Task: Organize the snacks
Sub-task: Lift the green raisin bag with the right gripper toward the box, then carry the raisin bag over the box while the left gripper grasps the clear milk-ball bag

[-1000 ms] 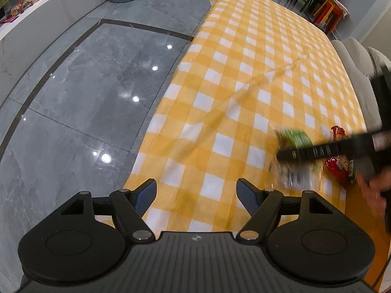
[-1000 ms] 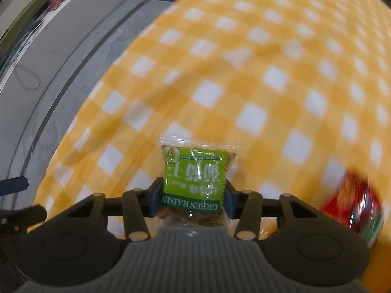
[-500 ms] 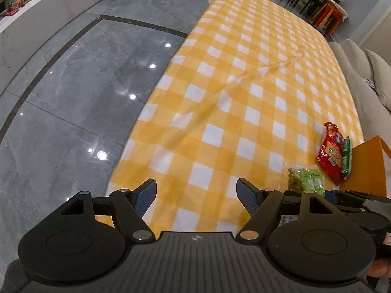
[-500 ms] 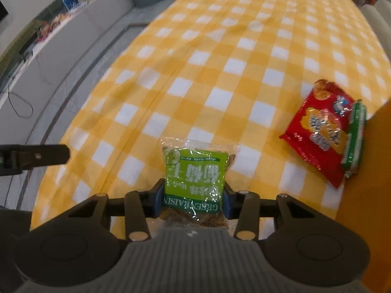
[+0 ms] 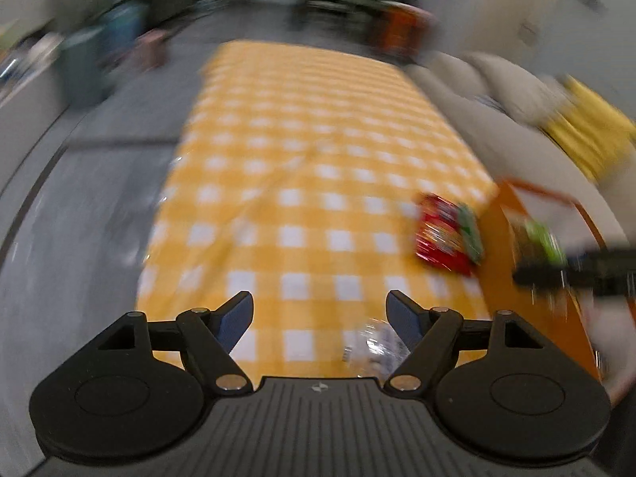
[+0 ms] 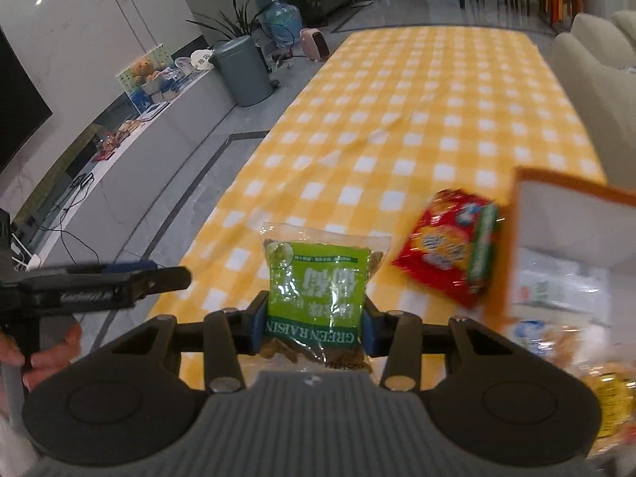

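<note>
Several blurred packets, seemingly, in orange box (image 6: 572, 189)

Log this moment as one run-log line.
right gripper: shut on green raisin packet | left gripper: open, empty | red snack bag: on tablecloth beside orange box

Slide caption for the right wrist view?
Right hand-held gripper carries green raisin packet over yellow checked tablecloth, beside red snack bag.

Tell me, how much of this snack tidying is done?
Partly. The orange box already holds a few packets. In hand: the right gripper has its jaws clamped on the raisin bag, held up near the box. Left: the red packet on the cloth beside the box. The left gripper is open and holds nothing.
</note>
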{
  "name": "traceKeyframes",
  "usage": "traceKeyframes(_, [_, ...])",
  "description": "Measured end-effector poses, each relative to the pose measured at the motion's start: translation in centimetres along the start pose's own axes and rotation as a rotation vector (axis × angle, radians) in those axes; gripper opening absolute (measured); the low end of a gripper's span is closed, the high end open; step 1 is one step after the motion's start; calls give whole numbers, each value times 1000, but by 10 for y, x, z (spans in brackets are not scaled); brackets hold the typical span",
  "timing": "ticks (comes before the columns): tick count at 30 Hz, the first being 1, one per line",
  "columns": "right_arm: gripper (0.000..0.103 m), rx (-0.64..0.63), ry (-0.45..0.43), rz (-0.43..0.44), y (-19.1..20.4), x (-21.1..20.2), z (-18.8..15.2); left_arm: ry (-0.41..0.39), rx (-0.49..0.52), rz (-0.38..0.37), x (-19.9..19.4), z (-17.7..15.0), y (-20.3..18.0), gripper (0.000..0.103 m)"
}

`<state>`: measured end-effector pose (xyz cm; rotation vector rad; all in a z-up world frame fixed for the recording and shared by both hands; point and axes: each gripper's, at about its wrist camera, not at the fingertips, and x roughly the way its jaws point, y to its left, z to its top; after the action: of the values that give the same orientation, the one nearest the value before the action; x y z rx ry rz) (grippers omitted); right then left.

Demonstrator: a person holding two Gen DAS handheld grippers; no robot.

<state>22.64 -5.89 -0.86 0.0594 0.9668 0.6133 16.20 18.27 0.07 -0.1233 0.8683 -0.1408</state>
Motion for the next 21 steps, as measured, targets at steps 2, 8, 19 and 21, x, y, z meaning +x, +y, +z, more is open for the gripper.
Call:
traceKeyframes(2, [43,-7,-17,0,-13,-13,-1,27,149,-34,5,3,-18,92])
traceKeyframes(8, [43,42,-37,-12,-52,-41,-15,97,591,-172,23,-14,-64,94])
traceKeyframes(19, [43,112,-6,-29,-86,-42,-18,300,1194,-189,99,-48,-111,94])
traceKeyframes(21, [43,123,1,-17,-89,-40,-18,327,1203,-195,111,-45,-113,94])
